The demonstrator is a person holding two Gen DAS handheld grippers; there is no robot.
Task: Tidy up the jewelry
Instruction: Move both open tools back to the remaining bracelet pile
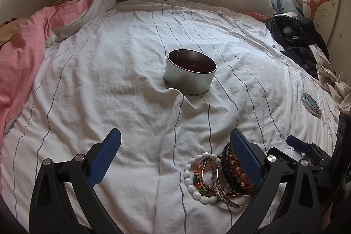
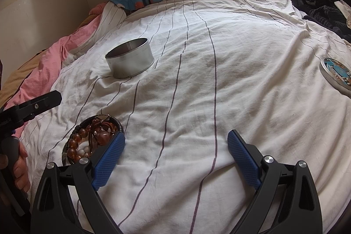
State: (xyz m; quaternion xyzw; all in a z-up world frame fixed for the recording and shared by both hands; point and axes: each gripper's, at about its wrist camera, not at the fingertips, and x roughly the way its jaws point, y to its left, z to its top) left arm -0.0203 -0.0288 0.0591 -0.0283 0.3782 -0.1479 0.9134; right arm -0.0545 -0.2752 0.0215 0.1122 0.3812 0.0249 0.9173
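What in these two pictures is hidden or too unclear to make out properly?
- Tin: the left wrist view shows something dark red inside, too shadowed to identify; the right wrist view shows only its inner wall.
- Bracelet pile: the left gripper's finger covers part in the left wrist view; the right gripper's finger covers part in the right wrist view.
- Lid: cut off by the right wrist view's edge; print too small to read.

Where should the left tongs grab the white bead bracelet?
Pinch the white bead bracelet on its left arc, coming from above and the left. It lies flat on the sheet; that side is bare, while the metal bangles overlap its right side.
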